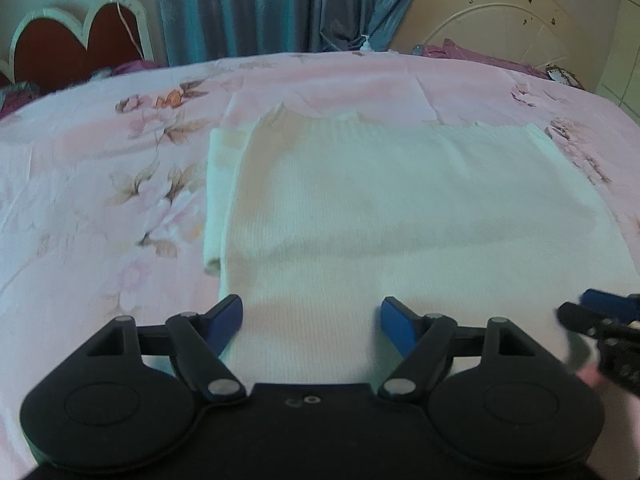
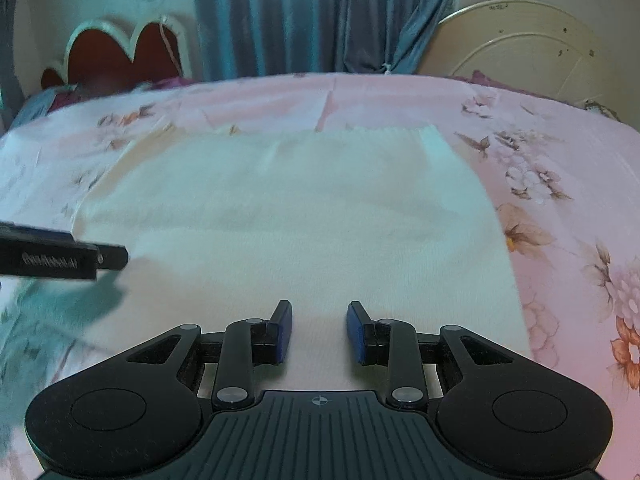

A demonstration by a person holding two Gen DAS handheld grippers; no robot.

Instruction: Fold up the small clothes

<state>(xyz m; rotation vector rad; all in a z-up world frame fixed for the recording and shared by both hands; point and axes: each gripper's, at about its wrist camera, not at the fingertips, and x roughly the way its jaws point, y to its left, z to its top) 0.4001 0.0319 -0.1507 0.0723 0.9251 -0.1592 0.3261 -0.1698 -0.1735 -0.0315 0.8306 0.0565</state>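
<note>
A white ribbed knit garment (image 1: 384,208) lies flat on the bed, folded into a rough rectangle with a layer sticking out along its left side (image 1: 218,184). It also fills the middle of the right wrist view (image 2: 296,216). My left gripper (image 1: 311,326) is wide open and empty, just above the garment's near edge. My right gripper (image 2: 319,330) is open with a narrower gap, empty, over the near edge too. The right gripper shows at the right edge of the left wrist view (image 1: 600,320); the left gripper shows at the left edge of the right wrist view (image 2: 64,258).
The bed is covered by a pink floral sheet (image 1: 88,184). A red heart-shaped headboard (image 1: 72,44) stands at the back left, blue curtains (image 1: 272,8) behind, a cream round panel (image 1: 500,28) at the back right, purple cloth (image 1: 480,56) at the far edge.
</note>
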